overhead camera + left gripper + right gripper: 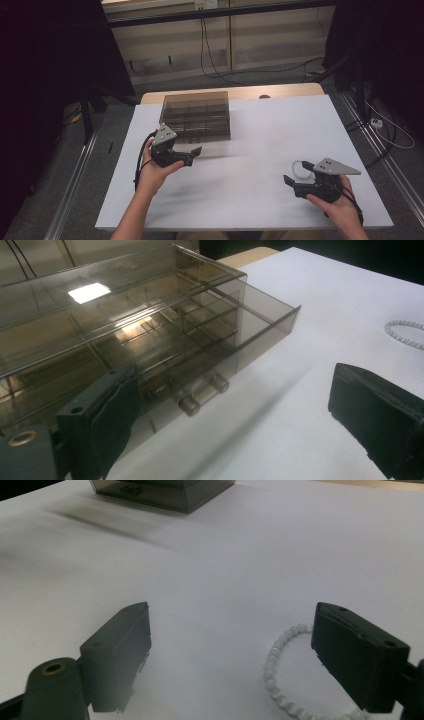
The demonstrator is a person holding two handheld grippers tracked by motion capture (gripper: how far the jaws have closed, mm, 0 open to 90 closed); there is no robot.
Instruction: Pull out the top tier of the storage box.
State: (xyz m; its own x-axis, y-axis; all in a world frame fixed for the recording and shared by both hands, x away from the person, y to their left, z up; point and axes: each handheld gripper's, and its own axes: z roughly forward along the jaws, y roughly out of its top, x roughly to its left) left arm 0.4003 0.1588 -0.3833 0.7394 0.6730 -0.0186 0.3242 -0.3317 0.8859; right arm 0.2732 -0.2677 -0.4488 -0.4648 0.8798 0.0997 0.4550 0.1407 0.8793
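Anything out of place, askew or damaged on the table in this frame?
Nothing looks damaged or spilled. The smoky plastic organizer box has its lower drawer pulled partly out, and a white bead bracelet lies loose on the white table, between the jaws of the open right gripper.

Colours here: table (240,150) is plain white, the far box (196,116) is smoky see-through brown, the bead bracelet (280,680) is milky white, and both grippers, left (192,154) and right (295,179), are black with grey top plates.
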